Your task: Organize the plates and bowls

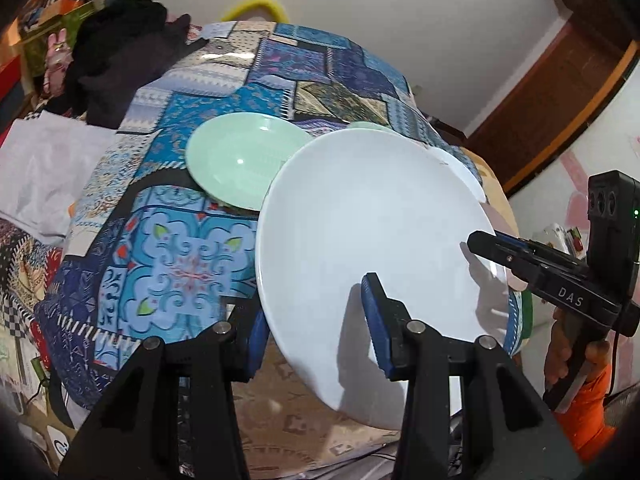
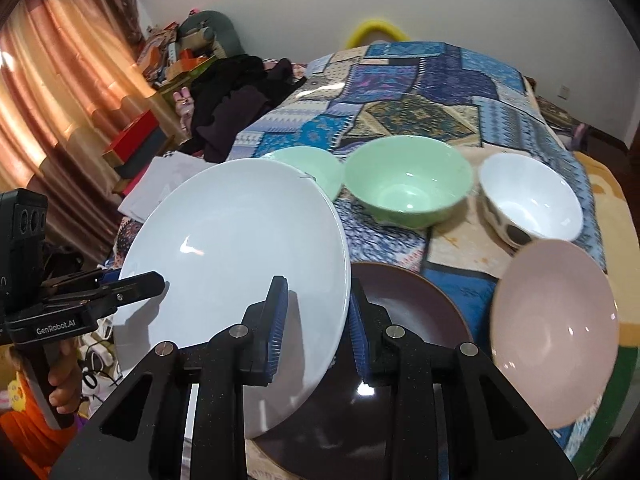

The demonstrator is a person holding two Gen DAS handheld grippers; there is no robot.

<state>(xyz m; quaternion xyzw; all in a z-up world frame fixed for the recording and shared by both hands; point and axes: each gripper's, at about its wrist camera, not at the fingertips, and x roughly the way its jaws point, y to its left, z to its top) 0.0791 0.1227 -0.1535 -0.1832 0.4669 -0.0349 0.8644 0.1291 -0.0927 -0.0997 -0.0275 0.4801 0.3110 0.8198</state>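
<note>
White plate [image 2: 236,248], tilted, pinched at opposite rims by left gripper [image 1: 316,328] and right gripper [image 2: 316,328], above brown plate [image 2: 412,320]; step judged: stacking plates; next calls for lowering it flat, bowls beyond untouched.

Indoor light, fairly bright, from overhead. Glare spots on white plate [image 2: 232,256] and dark plate [image 2: 404,320]; pink bowl [image 2: 556,336] motion-blurred. Heavy fisheye bending, dark vignetted corners.
</note>
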